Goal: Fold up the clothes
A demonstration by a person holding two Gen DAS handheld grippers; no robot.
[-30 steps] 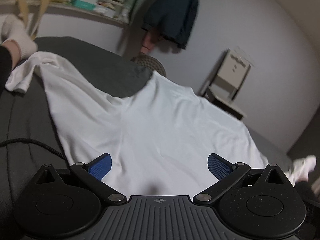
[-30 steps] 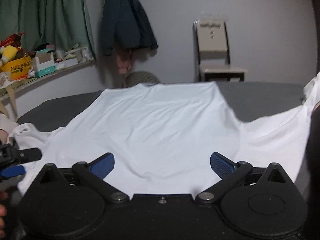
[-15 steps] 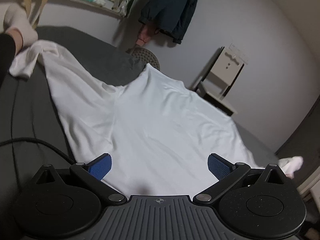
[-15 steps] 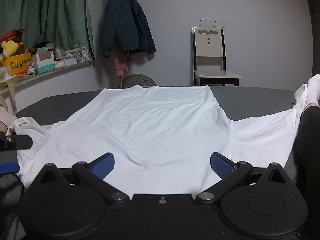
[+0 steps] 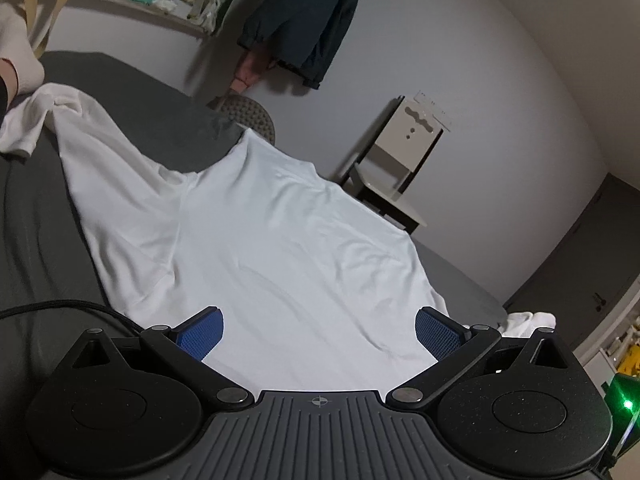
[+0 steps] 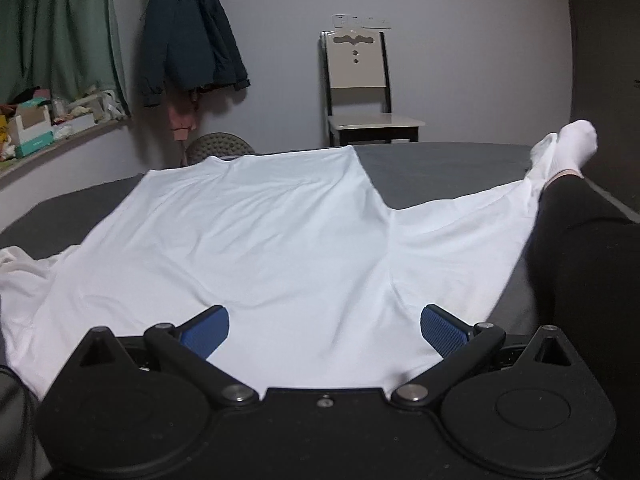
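A white long-sleeved shirt (image 5: 280, 232) (image 6: 256, 232) lies spread flat on a dark grey bed (image 5: 36, 216) (image 6: 440, 164), hem at the far end, sleeves stretched out to both sides. My left gripper (image 5: 318, 332) hovers open over the shirt's near edge, blue pads wide apart, nothing between them. My right gripper (image 6: 324, 330) is also open above the near edge, close to the right armpit seam. The right sleeve (image 6: 472, 232) runs toward a person's socked foot (image 6: 576, 148). The left sleeve (image 5: 92, 152) ends crumpled by the other foot (image 5: 18, 64).
A person's leg in black (image 6: 584, 264) lies along the bed's right side. A black cable (image 5: 60, 306) crosses the bed at near left. Beyond the bed stand a chair (image 6: 360, 92), a hanging dark jacket (image 6: 188, 36) and a cluttered shelf (image 6: 48, 128).
Both grippers have tilted up and drawn back slightly, so more of the room shows. The left gripper no longer appears in the right wrist view. The shirt lies unchanged.
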